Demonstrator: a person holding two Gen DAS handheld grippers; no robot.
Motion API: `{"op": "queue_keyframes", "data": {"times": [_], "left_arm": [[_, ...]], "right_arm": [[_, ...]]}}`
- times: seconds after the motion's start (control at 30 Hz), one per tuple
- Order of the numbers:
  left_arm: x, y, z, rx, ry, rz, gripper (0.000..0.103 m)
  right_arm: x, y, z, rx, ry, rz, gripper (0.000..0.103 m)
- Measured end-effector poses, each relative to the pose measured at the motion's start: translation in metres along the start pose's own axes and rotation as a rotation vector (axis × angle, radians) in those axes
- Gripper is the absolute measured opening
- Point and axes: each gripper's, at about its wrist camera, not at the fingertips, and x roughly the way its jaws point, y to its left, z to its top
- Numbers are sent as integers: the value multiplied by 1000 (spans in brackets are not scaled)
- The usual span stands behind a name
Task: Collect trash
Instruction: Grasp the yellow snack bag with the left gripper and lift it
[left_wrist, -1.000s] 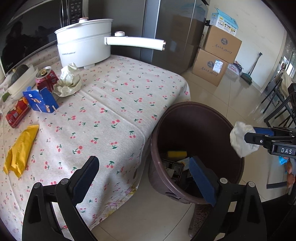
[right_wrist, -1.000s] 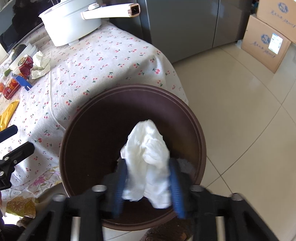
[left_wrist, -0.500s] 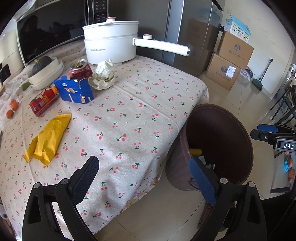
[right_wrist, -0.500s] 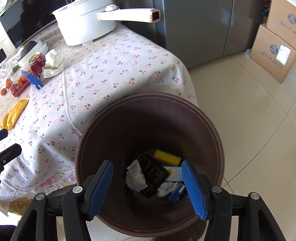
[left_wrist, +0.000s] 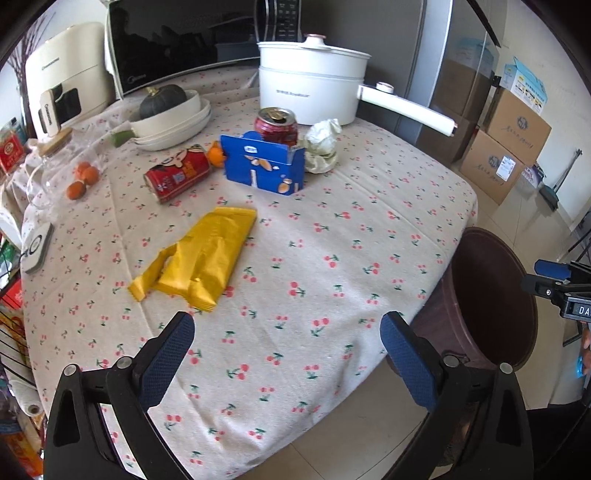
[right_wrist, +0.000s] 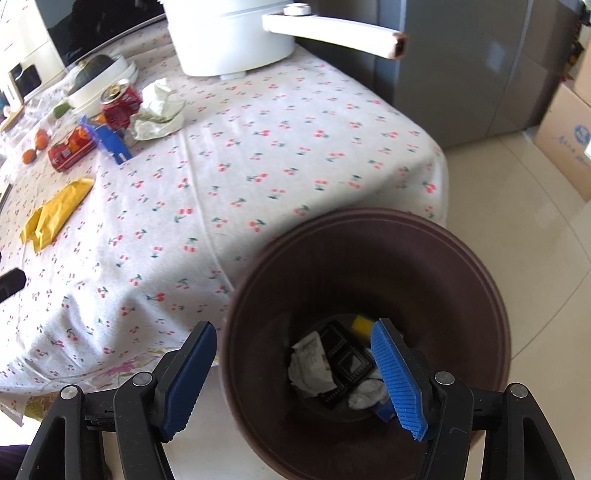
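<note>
Right gripper (right_wrist: 295, 373), empty, jaws opening above the trash bin (right_wrist: 480, 266); left gripper (left_wrist: 288, 354) wide over the table (left_wrist: 332, 229).

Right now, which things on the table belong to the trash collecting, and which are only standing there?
For the job: yellow wrapper, blue carton, upright red can, lying red can, crumpled paper, brown bin.

Just there: white pot, squash bowl, oranges.
</note>
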Motion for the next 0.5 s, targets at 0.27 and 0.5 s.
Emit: {"op": "queue_keyframes", "data": {"times": [0.27, 0.5], "left_arm": [[23, 64, 20, -84, -68, 57, 103], [75, 68, 35, 22, 41, 103, 103]], "right_arm": [[19, 43, 29, -64, 9, 27, 77], [38, 63, 52, -59, 22, 46, 77]]}}
